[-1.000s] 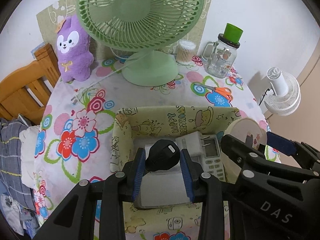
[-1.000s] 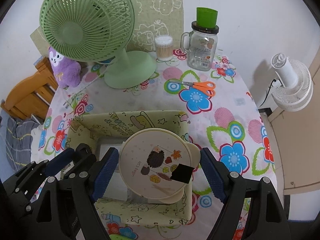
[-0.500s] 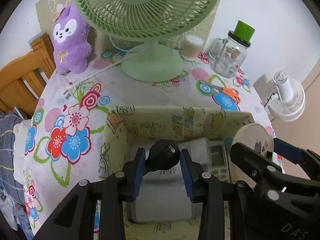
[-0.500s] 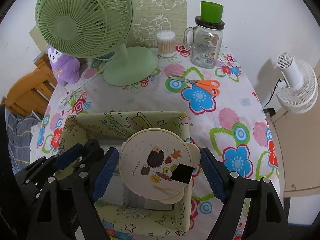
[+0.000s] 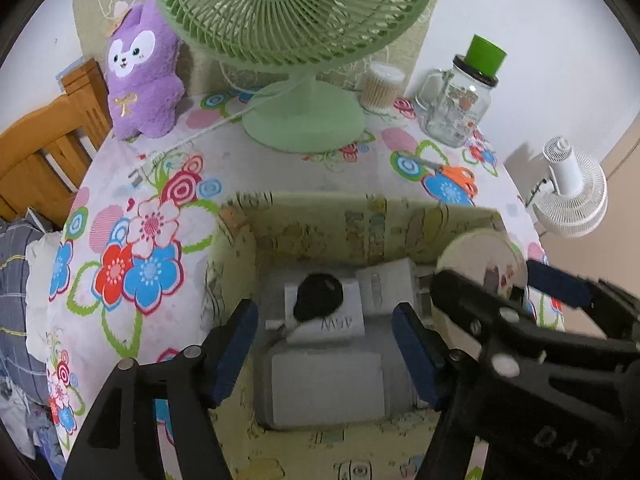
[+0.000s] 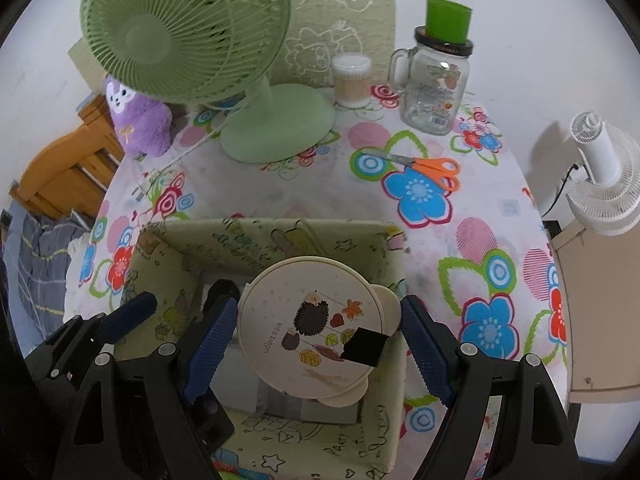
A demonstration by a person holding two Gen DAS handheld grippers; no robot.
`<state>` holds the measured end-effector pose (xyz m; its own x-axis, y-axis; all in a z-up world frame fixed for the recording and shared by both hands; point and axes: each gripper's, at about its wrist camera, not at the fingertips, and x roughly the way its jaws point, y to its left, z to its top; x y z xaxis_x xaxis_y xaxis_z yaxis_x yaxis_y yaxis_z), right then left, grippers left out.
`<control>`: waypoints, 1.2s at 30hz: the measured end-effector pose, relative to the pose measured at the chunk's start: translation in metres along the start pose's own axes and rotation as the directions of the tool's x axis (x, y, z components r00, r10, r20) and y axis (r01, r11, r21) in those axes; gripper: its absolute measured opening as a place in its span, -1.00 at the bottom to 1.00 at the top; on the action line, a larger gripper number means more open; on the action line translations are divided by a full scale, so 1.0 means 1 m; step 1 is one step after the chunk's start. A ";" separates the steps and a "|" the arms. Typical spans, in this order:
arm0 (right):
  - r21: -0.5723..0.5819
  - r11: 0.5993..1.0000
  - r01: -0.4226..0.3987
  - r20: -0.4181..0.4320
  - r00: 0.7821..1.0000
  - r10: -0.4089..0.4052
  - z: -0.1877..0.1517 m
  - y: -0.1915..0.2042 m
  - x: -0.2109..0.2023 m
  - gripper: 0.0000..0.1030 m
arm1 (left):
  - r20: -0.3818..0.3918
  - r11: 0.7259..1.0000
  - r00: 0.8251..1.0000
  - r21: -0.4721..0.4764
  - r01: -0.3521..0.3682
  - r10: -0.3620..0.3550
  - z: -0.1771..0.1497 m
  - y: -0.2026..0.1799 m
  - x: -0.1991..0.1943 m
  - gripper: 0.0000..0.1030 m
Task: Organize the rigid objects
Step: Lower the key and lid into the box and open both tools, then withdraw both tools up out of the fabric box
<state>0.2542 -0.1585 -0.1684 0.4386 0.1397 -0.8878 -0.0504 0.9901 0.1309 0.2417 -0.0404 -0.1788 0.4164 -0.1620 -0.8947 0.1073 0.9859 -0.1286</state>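
Observation:
A black plug point(image 5: 318, 300) lies on white and grey items inside the yellow printed fabric box point(image 5: 360, 220). My left gripper point(image 5: 324, 320) hangs just above it; its jaws are opening, with the blue pads well clear on either side of the plug. My right gripper point(image 6: 318, 312) is shut on a round cream container with a hedgehog print point(image 6: 304, 320), holding it over the box's point(image 6: 260, 236) right half. In the left wrist view that container point(image 5: 476, 256) shows edge-on at the right, between the right gripper's fingers.
On the flowered tablecloth behind the box stand a green desk fan point(image 5: 304, 20), a purple plush toy point(image 5: 144, 76), a tub of cotton swabs point(image 5: 382, 84) and a glass jar mug with a green cup on top point(image 5: 456, 108). Orange scissors point(image 6: 424, 168) lie at the right. A wooden chair point(image 5: 40, 148) stands at the left.
My left gripper was shut on the black plug; its jaws have now spread and the plug lies loose in the box. The right gripper still holds the round container in the same place.

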 end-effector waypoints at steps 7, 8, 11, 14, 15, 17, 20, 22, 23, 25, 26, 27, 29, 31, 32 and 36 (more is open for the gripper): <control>-0.027 1.000 0.007 -0.001 1.000 -0.007 -0.005 0.005 -0.001 0.62 | -0.025 0.999 1.000 0.041 -0.006 0.007 -0.015 -0.006 -0.004 0.56; -0.025 1.000 0.001 -0.004 1.000 -0.001 -0.006 0.006 -0.001 0.62 | -0.025 0.999 1.000 0.039 0.002 -0.001 -0.017 -0.006 -0.005 0.59; -0.024 1.000 0.001 -0.013 1.000 -0.002 -0.010 0.008 0.000 0.63 | -0.036 0.999 0.999 0.048 -0.006 0.007 -0.020 -0.007 -0.008 0.62; -0.016 1.000 0.000 -0.033 0.999 0.000 -0.014 0.008 0.003 0.63 | -0.049 0.998 0.999 0.061 -0.015 0.018 -0.023 -0.009 -0.009 0.62; -0.012 1.000 -0.001 -0.041 0.999 0.000 -0.015 0.007 0.005 0.63 | -0.057 0.998 0.998 0.062 -0.019 0.023 -0.023 -0.010 -0.009 0.62; -0.010 1.000 0.003 -0.054 0.999 -0.004 -0.018 0.007 0.008 0.63 | -0.079 0.998 0.997 0.055 -0.018 0.022 -0.024 -0.010 -0.009 0.62; -0.033 0.999 0.027 -0.050 0.998 -0.029 -0.021 0.013 0.011 0.64 | -0.099 0.999 0.995 0.039 -0.002 0.006 -0.026 -0.010 -0.010 0.64; -0.037 0.999 0.012 -0.056 0.998 -0.014 -0.021 0.016 0.013 0.64 | -0.100 1.000 0.995 0.031 0.002 0.001 -0.027 -0.009 -0.010 0.66; -0.029 1.000 0.004 -0.058 0.998 -0.005 -0.021 0.017 0.014 0.64 | -0.101 1.000 0.995 0.027 0.005 -0.002 -0.026 -0.008 -0.010 0.66; -0.006 1.000 -0.008 -0.059 0.998 0.008 -0.020 0.015 0.014 0.65 | -0.107 1.000 0.994 0.023 0.009 -0.007 -0.026 -0.008 -0.010 0.65; 0.000 1.000 -0.011 -0.058 0.998 0.011 -0.020 0.014 0.014 0.65 | -0.108 1.000 0.994 0.023 0.008 -0.005 -0.025 -0.008 -0.011 0.65; 0.003 1.000 -0.011 -0.057 0.998 0.011 -0.020 0.014 0.013 0.65 | -0.105 1.000 0.994 0.025 0.004 -0.001 -0.025 -0.009 -0.011 0.66; 0.000 1.000 -0.001 -0.058 0.998 0.001 -0.020 0.015 0.012 0.65 | -0.096 1.000 0.995 0.031 -0.003 0.006 -0.023 -0.009 -0.013 0.66; 0.002 1.000 0.012 -0.062 0.998 -0.012 -0.021 0.014 0.010 0.72 | -0.086 1.000 0.996 0.027 -0.006 0.008 -0.022 -0.009 -0.016 0.72; 0.000 1.000 0.017 -0.062 0.998 -0.017 -0.022 0.014 0.009 0.73 | -0.082 1.000 0.997 0.023 -0.005 0.007 -0.021 -0.008 -0.017 0.73; 0.016 1.000 0.008 -0.057 0.998 -0.008 -0.024 0.013 0.002 0.74 | -0.061 0.999 0.998 0.041 -0.007 0.009 -0.020 -0.010 -0.023 0.75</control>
<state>0.2327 -0.1447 -0.1792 0.3872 0.1327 -0.9124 -0.0327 0.9909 0.1303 0.2130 -0.0458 -0.1655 0.3618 -0.1498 -0.9202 0.1413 0.9844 -0.1047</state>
